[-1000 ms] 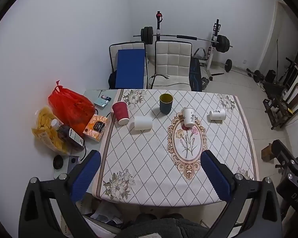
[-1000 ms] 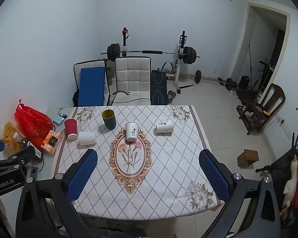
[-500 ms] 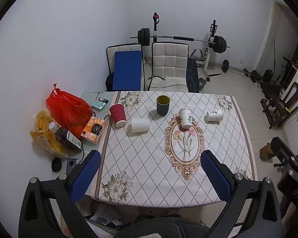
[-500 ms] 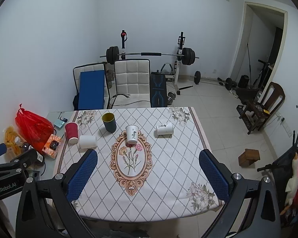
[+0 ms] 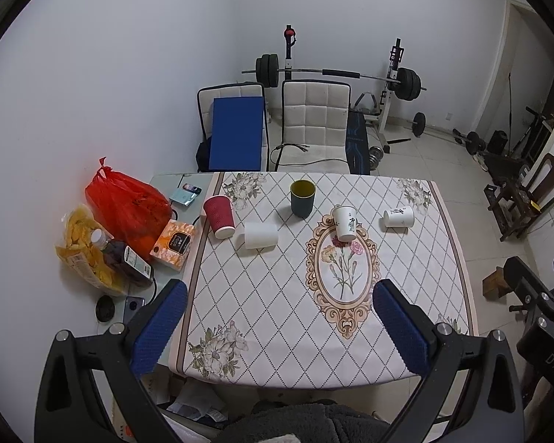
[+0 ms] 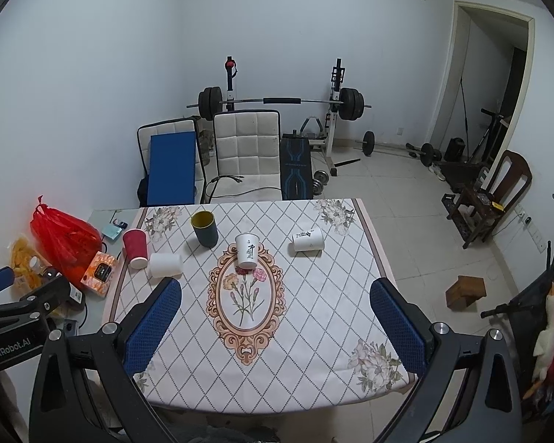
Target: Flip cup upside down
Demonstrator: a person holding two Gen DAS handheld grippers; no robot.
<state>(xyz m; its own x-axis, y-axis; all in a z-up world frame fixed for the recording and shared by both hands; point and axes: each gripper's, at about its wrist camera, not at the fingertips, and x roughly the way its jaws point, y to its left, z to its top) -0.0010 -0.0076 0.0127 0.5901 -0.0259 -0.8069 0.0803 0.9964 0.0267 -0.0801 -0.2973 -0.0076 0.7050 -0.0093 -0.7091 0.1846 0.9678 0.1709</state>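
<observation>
Step in hand, by judgement: approach. Both the left claw (image 5: pixel 277 326) and right claw (image 6: pixel 275 325) are spread wide, holding nothing. The upright dark green cup with yellow interior (image 6: pixel 204 228) stands upper centre on the bench (image 6: pixel 314 317). Next move calls for reaching it.

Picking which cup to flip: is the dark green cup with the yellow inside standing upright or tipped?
Upright. The dark green cup stands on its base on the patterned tablecloth, its open yellow mouth facing up.
</observation>
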